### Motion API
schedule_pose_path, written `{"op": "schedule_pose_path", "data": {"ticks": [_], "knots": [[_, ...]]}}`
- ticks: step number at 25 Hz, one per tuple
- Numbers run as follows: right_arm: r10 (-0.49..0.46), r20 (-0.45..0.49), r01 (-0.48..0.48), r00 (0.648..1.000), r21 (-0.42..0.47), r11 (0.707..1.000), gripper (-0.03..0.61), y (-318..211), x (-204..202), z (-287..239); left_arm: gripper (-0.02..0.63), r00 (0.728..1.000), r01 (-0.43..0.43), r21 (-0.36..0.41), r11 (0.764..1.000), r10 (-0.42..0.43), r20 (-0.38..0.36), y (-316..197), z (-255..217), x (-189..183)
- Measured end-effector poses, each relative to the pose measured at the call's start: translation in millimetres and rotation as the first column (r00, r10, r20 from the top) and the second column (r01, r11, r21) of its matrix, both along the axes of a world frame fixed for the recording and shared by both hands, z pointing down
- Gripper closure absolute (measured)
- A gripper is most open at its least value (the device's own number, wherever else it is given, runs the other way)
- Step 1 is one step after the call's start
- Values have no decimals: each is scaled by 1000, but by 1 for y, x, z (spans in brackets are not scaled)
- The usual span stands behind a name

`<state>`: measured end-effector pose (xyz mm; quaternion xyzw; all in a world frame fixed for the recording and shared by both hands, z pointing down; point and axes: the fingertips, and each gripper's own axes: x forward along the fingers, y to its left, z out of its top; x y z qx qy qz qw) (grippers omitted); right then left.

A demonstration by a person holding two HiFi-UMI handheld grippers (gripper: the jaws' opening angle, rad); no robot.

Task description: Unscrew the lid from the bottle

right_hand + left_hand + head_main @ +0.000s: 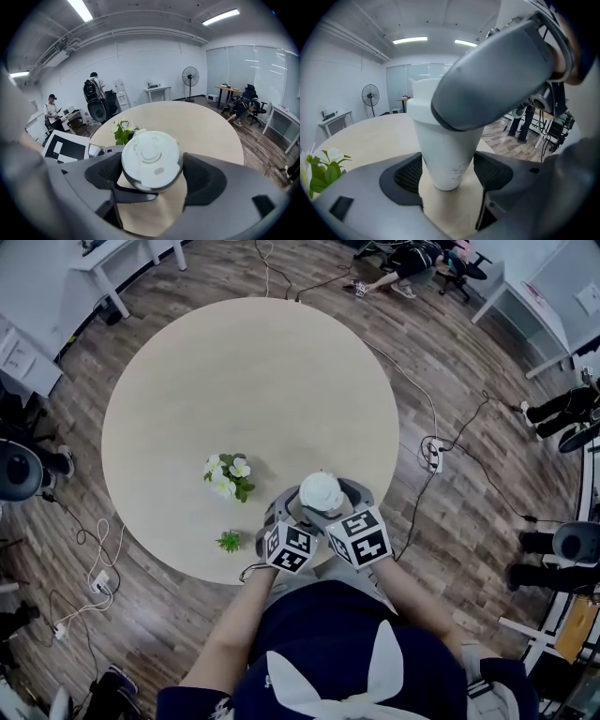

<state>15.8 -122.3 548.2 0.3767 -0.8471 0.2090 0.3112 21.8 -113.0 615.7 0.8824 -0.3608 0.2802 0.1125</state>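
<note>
1. Two grippers share one upright bottle (446, 154) near the table's (234, 371) near edge; left gripper (447, 172) clamps its body sideways.
2. Right gripper (151, 177) points down the bottle's axis, jaws loosely astride the lid (151, 158), pads just clear.

One table (187, 381) carries one bottle (445, 154), and the bottle has one lid (151, 159). Two plants sit on the table's near left: one bunch of white flowers (228, 475) and one green sprig (229, 541). There are two grippers, the left gripper (447, 178) and the right gripper (151, 180), and two marker cubes, a left cube (290, 547) and a right cube (360, 537). One fan (190, 77) stands far off. The right gripper view shows three people far away: a seated person (50, 110) and a standing person (95, 93) on the left, and a crouched person (242, 108) on the right.
</note>
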Motion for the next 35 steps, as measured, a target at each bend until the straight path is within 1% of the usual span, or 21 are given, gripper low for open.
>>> {"op": "schedule_pose_path", "data": {"ticks": [4, 12, 18, 22, 25, 28, 32, 35], "knots": [[6, -6, -6, 1000, 0, 1000, 173, 1, 1, -1, 287, 1000, 1, -8, 1000, -1, -18, 0, 1, 0], [-25, -16, 24, 1000, -13, 1000, 178, -1, 0, 0, 287, 1000, -4, -20, 1000, 4, 0, -3, 3, -2], [-97, -27, 97, 995, -18, 995, 179, 1, 3, -1, 287, 1000, -11, -21, 1000, 11, 1, -2, 1, 2], [-188, -43, 187, 981, -28, 982, 179, 0, 2, -1, 287, 1000, -13, -27, 1000, 13, -2, -3, 2, 1], [-278, -63, 276, 958, -45, 960, 179, 0, 2, 0, 287, 1000, -15, -30, 999, 15, -4, -3, 2, 2], [-376, -96, 370, 922, -72, 926, 181, 2, 1, 2, 287, 1000, -15, -30, 999, 15, -4, -3, 3, 1], [-499, -143, 487, 854, -115, 866, 183, 2, 2, 3, 287, 1000, -15, -32, 999, 15, -2, -4, 2, 2], [-581, -168, 559, 796, -163, 813, 184, 5, 0, 1, 287, 1000, -15, -34, 999, 15, -3, -5, 1, 1]]}}
